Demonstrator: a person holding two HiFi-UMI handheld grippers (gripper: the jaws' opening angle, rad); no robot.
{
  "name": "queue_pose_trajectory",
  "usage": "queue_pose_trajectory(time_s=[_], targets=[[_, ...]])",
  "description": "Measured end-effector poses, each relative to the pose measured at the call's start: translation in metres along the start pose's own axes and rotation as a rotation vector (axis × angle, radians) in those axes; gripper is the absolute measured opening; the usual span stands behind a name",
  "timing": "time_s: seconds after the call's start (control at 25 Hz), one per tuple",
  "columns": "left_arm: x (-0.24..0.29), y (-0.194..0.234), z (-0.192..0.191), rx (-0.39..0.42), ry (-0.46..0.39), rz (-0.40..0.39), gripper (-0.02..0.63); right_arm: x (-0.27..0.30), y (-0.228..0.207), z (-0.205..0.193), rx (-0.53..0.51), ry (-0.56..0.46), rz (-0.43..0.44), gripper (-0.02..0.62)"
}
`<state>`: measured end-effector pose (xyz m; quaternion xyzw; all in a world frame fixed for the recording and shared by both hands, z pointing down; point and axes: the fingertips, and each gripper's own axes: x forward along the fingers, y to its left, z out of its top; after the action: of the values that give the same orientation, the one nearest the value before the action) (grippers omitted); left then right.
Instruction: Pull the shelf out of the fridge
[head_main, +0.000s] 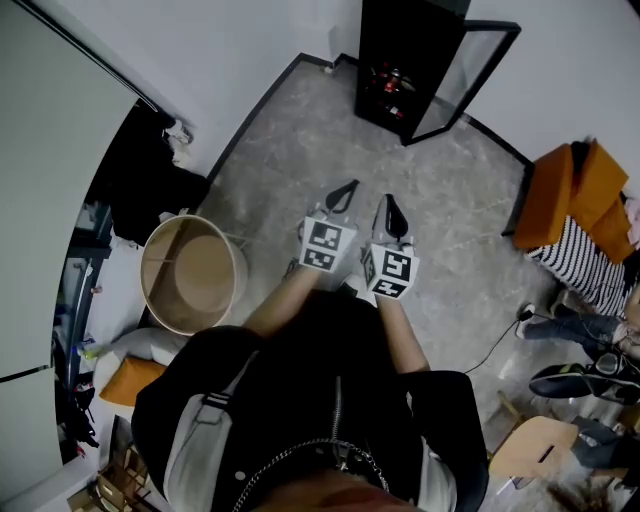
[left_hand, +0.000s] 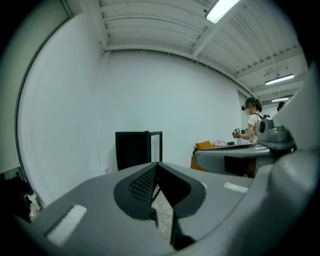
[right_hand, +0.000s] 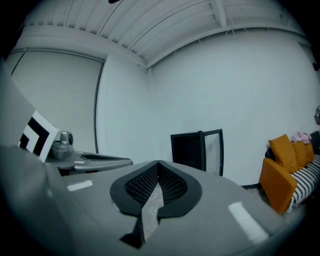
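Fridge (head_main: 385, 45) is standing against the white wall at the far side of the room, a black cabinet with its glass door (head_main: 462, 72) hanging open on the person's right. In the head view a reddish glow and a few small items are showing inside it, but the shelf itself is too small to pick out. Both gripper views are also looking at the fridge (left_hand: 131, 148) (right_hand: 187, 149) from well away across the grey floor (head_main: 300, 170).

The person is holding both tools side by side in front of the body, well apart from the fridge. The left tongs (head_main: 344, 194) (left_hand: 157, 167) are sitting closed, the 2 black pads meeting at the tips with nothing between them. The right tongs (head_main: 391, 214) (right_hand: 158, 167) are likewise pressing together on nothing. Each tool's marker cube is facing up toward the head camera.

A round tan basket (head_main: 190, 272) is standing on the floor to the person's left, near the wall. To the right, orange cushions (head_main: 572, 195) are lying beside a striped cloth (head_main: 582, 262), and a wooden stool (head_main: 538, 447) is standing nearer the person. In the left gripper view 1 other person (left_hand: 252, 124) is standing in the background near the orange cushions, wearing a headset.
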<state>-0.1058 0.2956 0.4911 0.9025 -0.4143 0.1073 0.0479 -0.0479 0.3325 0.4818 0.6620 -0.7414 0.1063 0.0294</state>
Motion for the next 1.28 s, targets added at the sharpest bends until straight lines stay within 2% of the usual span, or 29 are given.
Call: queue_pose_trajectory(time_s=[0.36,0.6,1.0,1.28], targets=[[0.023,0.003,0.002,0.011,0.021,-0.001,0.011,0.014,-0.026,-0.006,0.058,0.020,-0.019,0.002],[0.052,0.018,0.003,-0.008,0.010,-0.024,0.011,0.039,-0.037,-0.006,0.047,0.024,-0.042,0.002],[0.134,0.059,0.025,-0.027,-0.015,-0.093,0.011,0.119,-0.064,0.018,0.029,0.027,-0.099,0.002],[0.176,0.094,0.041,-0.025,-0.032,-0.134,0.011,0.171,-0.066,0.033,0.026,0.025,-0.135,0.002]])
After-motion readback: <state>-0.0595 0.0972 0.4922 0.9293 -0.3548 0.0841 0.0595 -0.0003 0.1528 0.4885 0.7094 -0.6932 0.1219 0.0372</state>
